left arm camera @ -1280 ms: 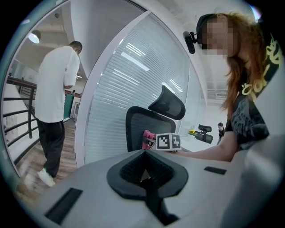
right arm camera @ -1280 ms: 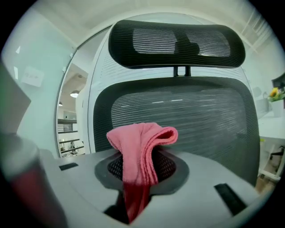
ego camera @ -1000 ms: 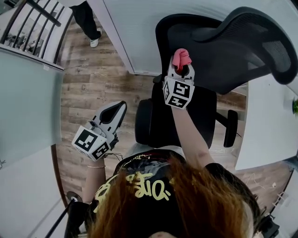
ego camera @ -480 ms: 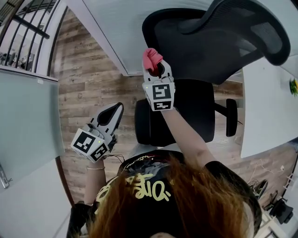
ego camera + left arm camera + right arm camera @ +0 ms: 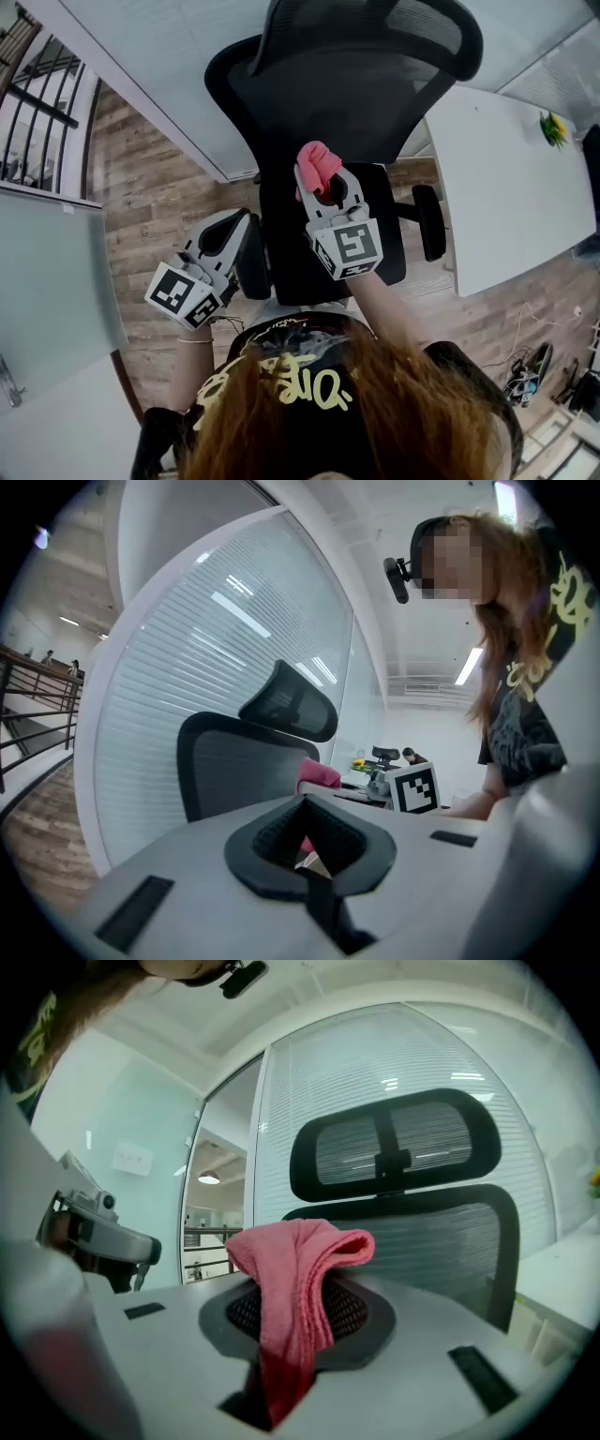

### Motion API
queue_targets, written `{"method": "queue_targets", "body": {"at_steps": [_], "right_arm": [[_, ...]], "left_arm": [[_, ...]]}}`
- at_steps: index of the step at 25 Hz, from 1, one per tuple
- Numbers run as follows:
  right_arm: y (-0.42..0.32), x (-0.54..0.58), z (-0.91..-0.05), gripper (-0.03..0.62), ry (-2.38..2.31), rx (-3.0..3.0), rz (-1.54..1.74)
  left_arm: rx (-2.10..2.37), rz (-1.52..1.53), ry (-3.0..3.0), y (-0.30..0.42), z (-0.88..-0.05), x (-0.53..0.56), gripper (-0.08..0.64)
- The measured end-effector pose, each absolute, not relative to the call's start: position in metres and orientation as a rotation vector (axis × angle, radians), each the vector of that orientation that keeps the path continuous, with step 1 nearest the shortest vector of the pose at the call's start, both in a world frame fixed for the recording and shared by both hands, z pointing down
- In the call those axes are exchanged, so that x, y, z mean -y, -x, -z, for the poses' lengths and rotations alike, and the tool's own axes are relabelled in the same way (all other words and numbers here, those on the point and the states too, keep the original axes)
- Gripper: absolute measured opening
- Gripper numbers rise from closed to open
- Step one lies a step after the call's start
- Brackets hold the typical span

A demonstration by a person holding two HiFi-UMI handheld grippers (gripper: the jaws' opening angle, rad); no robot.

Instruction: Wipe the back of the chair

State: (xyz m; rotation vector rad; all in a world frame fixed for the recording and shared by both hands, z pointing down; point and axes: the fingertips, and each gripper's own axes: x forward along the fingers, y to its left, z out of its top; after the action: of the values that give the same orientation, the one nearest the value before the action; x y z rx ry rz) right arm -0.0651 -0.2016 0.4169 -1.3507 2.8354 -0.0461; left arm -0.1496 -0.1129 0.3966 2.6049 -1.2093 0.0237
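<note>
The right gripper [image 5: 324, 184] is clenching a pink cloth [image 5: 317, 167]: in the right gripper view its jaws are pressing together on the cloth [image 5: 295, 1288], which is bunching up above the pads and hanging down between them. Straight ahead of this gripper [image 5: 298, 1321] the chair's mesh backrest [image 5: 441, 1241] is standing upright, with the headrest [image 5: 394, 1152] above it. From the head view the cloth is showing against the lower part of the backrest [image 5: 319, 94], while the seat [image 5: 286, 253] is lying beneath the gripper; whether the cloth is actually touching the mesh cannot be told. The left gripper [image 5: 228, 228] is hanging lower and to the left of the right one, beside the chair's near armrest [image 5: 253, 267] and over the wooden floor [image 5: 159, 206]. In the left gripper view its jaws are sitting closed with nothing gripped between them, leaving only the small diamond gap between the pads. Beyond this gripper [image 5: 307, 850] the backrest [image 5: 234, 771] and headrest [image 5: 291, 705] are rising ahead, and the pink cloth [image 5: 321, 773] and the right gripper's marker cube [image 5: 413, 787] are showing ahead and to its right. A white desk [image 5: 506, 187] is standing to the right of the right gripper, past the far armrest [image 5: 429, 220].
</note>
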Motion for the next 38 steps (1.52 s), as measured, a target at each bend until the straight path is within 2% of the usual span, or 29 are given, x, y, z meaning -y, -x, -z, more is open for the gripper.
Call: {"method": "queue_targets", "body": {"at_steps": [9,14,24,31,38], "right_arm": [[-0.065,0.132,-0.411,0.084,1.322,-2.889,0.056],[-0.095,0.085,-0.425,0.084,1.267,-2.938,-0.034],[-0.107,-0.018,-0.43,0.084,1.377,-2.871,0.111],[-0.1,-0.113,-0.444,0.084,1.488,-2.792,0.284],[-0.091,-0.185,-0.442,0.084,1.482,-2.806,0.281]], "left_arm": [[1.208,0.018,-2.656,0.032,-0.377,0.067,-0.008],[1.193,0.037,-2.671,-0.009,-0.383,0.01,-0.008],[1.089,0.157,-2.749,0.002,-0.367,-0.072,-0.008],[0.964,0.06,-2.76,0.013,-0.38,-0.161,-0.008],[0.94,0.019,-2.775,0.022,-0.385,-0.228,-0.008]]}}
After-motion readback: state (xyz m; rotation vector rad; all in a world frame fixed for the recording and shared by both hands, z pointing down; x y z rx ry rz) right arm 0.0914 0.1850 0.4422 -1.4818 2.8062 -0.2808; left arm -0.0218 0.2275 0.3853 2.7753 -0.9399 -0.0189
